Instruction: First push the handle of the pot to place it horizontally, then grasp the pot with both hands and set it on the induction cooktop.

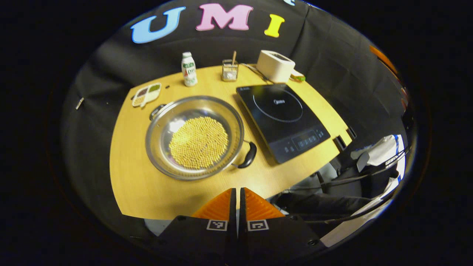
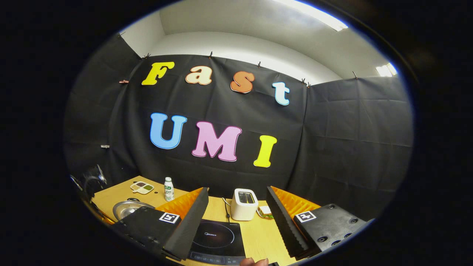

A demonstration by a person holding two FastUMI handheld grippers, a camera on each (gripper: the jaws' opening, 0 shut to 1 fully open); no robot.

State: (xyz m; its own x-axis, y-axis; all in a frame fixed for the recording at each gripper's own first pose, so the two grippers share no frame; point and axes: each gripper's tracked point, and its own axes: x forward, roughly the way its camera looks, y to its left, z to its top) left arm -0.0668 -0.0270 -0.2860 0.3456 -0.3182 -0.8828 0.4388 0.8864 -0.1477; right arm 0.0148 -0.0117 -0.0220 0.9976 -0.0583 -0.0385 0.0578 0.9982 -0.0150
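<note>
In the left gripper view a wide steel pot (image 1: 195, 136) with yellow beans in it sits on the wooden table (image 1: 136, 184). One black handle (image 1: 248, 155) points to the near right towards the cooktop, and the other handle (image 1: 157, 111) points to the far left. The black induction cooktop (image 1: 282, 118) lies just right of the pot. My left gripper (image 1: 236, 192) is shut on nothing, above the table's near edge and short of the pot. My right gripper (image 2: 237, 192) is open and held high over the cooktop (image 2: 218, 236), with the pot (image 2: 127, 208) to its left.
Along the far edge stand a small bottle (image 1: 189, 69), a wire basket (image 1: 230, 70) and a white toaster (image 1: 275, 65). A divided dish (image 1: 147, 94) lies at the far left. Cables and white cloth (image 1: 377, 155) sit beyond the table's right side. A fingertip (image 2: 255, 261) shows below.
</note>
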